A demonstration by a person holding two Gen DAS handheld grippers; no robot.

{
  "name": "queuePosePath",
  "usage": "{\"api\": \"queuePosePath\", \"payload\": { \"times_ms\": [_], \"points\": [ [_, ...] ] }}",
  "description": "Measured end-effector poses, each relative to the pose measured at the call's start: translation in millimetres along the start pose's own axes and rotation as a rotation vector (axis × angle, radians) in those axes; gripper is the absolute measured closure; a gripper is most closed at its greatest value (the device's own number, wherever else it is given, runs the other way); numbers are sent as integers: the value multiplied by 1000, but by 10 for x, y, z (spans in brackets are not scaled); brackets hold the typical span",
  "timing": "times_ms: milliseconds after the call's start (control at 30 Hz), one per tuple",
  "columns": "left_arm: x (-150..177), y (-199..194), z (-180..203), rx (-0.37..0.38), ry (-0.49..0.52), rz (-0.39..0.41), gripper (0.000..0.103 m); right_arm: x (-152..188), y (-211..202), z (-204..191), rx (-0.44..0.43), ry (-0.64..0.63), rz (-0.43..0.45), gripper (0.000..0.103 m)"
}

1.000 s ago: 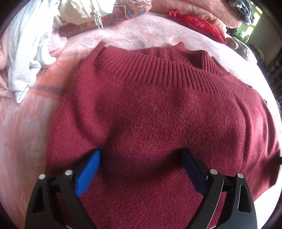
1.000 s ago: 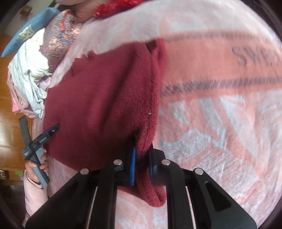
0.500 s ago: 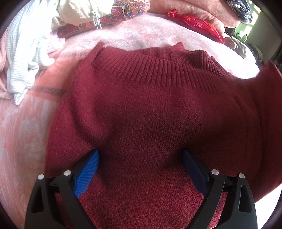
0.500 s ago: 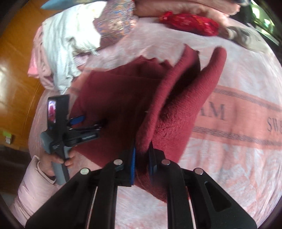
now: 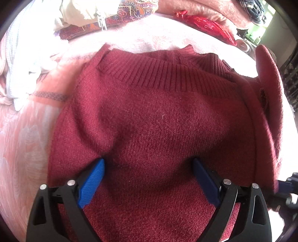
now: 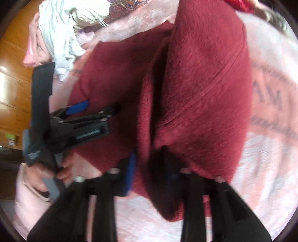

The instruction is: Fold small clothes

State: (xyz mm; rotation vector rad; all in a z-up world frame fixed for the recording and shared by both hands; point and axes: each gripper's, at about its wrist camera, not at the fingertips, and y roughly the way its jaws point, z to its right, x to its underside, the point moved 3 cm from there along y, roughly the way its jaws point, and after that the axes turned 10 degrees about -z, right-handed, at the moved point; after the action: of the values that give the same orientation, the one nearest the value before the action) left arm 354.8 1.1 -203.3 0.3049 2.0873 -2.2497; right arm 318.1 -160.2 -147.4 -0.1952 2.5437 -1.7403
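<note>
A dark red knit sweater (image 5: 158, 115) lies on a pink blanket (image 5: 22, 130), its ribbed hem at the far side. My left gripper (image 5: 148, 167) is open and presses down on the sweater's near part, its blue pads spread wide. My right gripper (image 6: 149, 165) holds the sweater's side edge (image 6: 201, 89), lifted and swung over toward the left gripper (image 6: 87, 113). Its jaws look wider than before and the view is blurred. The lifted flap shows at the right in the left wrist view (image 5: 270, 89).
A pile of clothes lies at the far left: a white knit (image 5: 24, 61), a cream jacket (image 5: 78, 11) and a patterned cloth (image 5: 134, 9). A red pouch (image 5: 206, 26) lies at the back. A wooden floor (image 6: 11, 89) lies left of the bed.
My right gripper has carried the sweater's side up and over toward the left, and its jaws seem to have parted. The left gripper has stayed pressed on the sweater.
</note>
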Motion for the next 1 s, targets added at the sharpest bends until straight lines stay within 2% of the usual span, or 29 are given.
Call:
{"api": "queuePosePath", "payload": {
  "times_ms": [67,167,200,267,333,433,500,633,667,700,767,833,1000],
  "points": [
    [1,-2,0,-1,0,0,9,28,-67,-15,-41,-3,5,63],
    [0,-3,5,-1,1,1,9,73,-337,-22,-173,4,28,50],
    [0,-4,7,-1,0,2,9,94,-431,-20,-189,0,38,47],
    [3,-5,6,-2,0,4,9,131,-617,-2,-121,-10,69,41],
    [6,-5,2,-2,-1,4,9,188,-671,58,-58,-3,58,37],
    [3,-2,7,-5,-2,3,8,303,-609,133,-49,6,28,35],
    [-6,2,16,-7,-4,1,8,365,-528,137,-57,3,9,28],
    [-27,15,32,-8,-3,-3,8,420,-314,114,-20,-23,-15,26],
    [-34,19,37,-8,-2,-6,8,422,-284,107,-13,-27,-10,34],
    [-38,22,40,-8,-2,-7,8,404,-252,96,-4,-33,-7,55],
    [-52,27,41,-6,-1,-10,8,383,-163,77,34,-43,-18,86],
    [-57,30,34,-4,2,-11,8,384,-119,37,43,-69,-22,95],
    [-57,30,25,-1,4,-6,8,494,-17,-4,72,-133,-47,95]
  ]
}}
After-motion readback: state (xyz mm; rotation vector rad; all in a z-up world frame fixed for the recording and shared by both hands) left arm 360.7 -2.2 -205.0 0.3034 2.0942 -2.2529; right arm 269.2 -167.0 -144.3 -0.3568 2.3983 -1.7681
